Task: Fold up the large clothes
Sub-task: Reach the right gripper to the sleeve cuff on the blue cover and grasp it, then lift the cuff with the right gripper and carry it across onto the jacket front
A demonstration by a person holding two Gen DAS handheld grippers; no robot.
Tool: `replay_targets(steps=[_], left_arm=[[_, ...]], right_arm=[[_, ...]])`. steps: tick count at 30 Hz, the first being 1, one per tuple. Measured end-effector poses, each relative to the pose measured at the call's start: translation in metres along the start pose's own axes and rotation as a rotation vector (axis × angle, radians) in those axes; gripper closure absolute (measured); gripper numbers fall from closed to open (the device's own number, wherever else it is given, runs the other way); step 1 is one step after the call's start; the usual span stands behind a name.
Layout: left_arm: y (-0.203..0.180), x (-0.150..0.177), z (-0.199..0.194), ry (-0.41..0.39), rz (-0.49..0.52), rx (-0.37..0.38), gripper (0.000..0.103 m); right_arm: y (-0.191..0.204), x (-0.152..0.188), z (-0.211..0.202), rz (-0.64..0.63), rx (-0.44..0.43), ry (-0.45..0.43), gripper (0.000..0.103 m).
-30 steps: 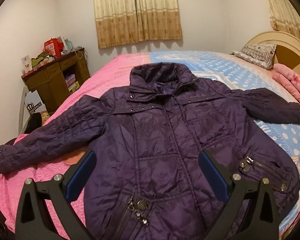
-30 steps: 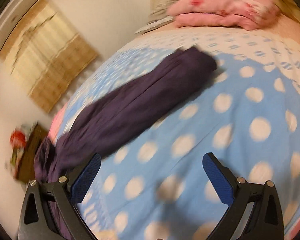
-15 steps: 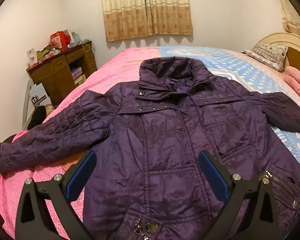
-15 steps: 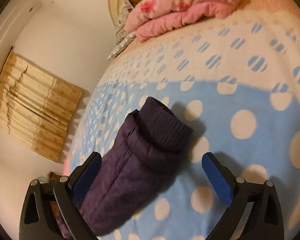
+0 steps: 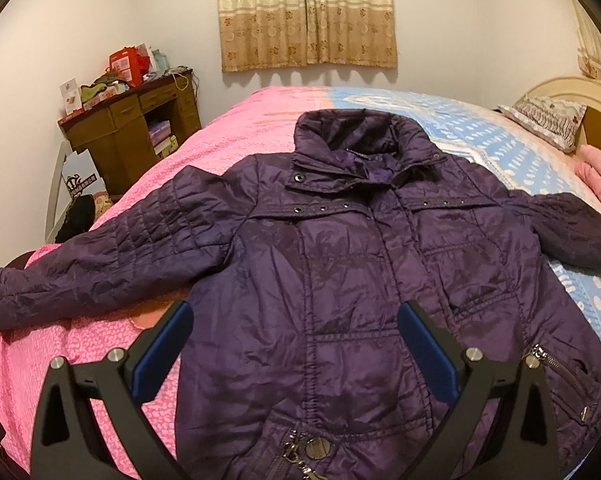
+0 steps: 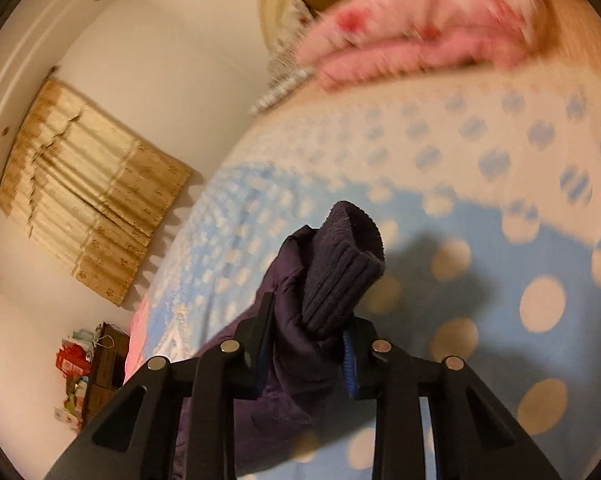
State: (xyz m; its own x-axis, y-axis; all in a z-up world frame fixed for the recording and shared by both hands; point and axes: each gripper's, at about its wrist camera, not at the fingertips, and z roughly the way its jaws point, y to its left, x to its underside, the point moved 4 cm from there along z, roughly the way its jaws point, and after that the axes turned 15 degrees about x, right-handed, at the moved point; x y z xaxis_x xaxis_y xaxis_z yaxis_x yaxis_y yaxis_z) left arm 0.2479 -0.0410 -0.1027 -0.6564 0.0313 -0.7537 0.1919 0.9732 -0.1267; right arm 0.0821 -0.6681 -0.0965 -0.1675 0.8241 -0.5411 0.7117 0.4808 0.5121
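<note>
Right claw [image 6: 306, 344] closing on jacket [image 5: 340, 280] cuff [image 6: 340, 272]; left claw [image 5: 292, 344] open above hem

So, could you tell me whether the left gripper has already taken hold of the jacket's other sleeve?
No, the left gripper hangs open above the purple jacket, with nothing between its pads.

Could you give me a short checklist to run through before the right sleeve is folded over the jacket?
1. Right gripper around the sleeve cuff: ok, jaws closing with the cuff between them.
2. Cuff lifted off the blue dotted bedspread: ok, its shadow falls on the cover.
3. Left gripper free: ok, open, nothing between its pads.
4. Jacket front lying flat, collar away: ok.
5. Left sleeve spread out: ok.
6. Grip firmness: cannot tell.
</note>
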Motion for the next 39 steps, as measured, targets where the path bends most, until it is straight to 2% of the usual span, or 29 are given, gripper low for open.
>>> replay_targets(steps=[5,9,14,20,25,31,39], left_arm=[[0.009,-0.001,-0.010,-0.021,-0.030,0.021,0.000],[0.017,0.001,-0.019,-0.035,-0.056,0.040,0.000],[0.029,0.003,-0.024,-0.044,-0.075,0.045,0.000],[0.045,0.005,-0.032,-0.063,-0.113,0.056,0.000],[0.056,0.008,-0.037,-0.075,-0.133,0.064,0.000],[0.069,0.014,-0.039,-0.081,-0.165,0.080,0.000],[0.084,0.024,-0.042,-0.075,-0.192,0.084,0.000]], right_arm=[[0.062,-0.026,-0.055,-0.120,-0.044,-0.128,0.076],[0.125,-0.028,-0.102,-0.259,-0.089,-0.227,0.076],[0.209,-0.008,-0.147,-0.416,-0.188,-0.272,0.077],[0.286,0.037,-0.180,-0.571,-0.281,-0.266,0.077],[0.335,0.080,-0.194,-0.673,-0.322,-0.263,0.078],[0.389,0.159,-0.198,-0.811,-0.366,-0.221,0.078],[0.444,0.311,-0.175,-1.014,-0.437,-0.087,0.080]])
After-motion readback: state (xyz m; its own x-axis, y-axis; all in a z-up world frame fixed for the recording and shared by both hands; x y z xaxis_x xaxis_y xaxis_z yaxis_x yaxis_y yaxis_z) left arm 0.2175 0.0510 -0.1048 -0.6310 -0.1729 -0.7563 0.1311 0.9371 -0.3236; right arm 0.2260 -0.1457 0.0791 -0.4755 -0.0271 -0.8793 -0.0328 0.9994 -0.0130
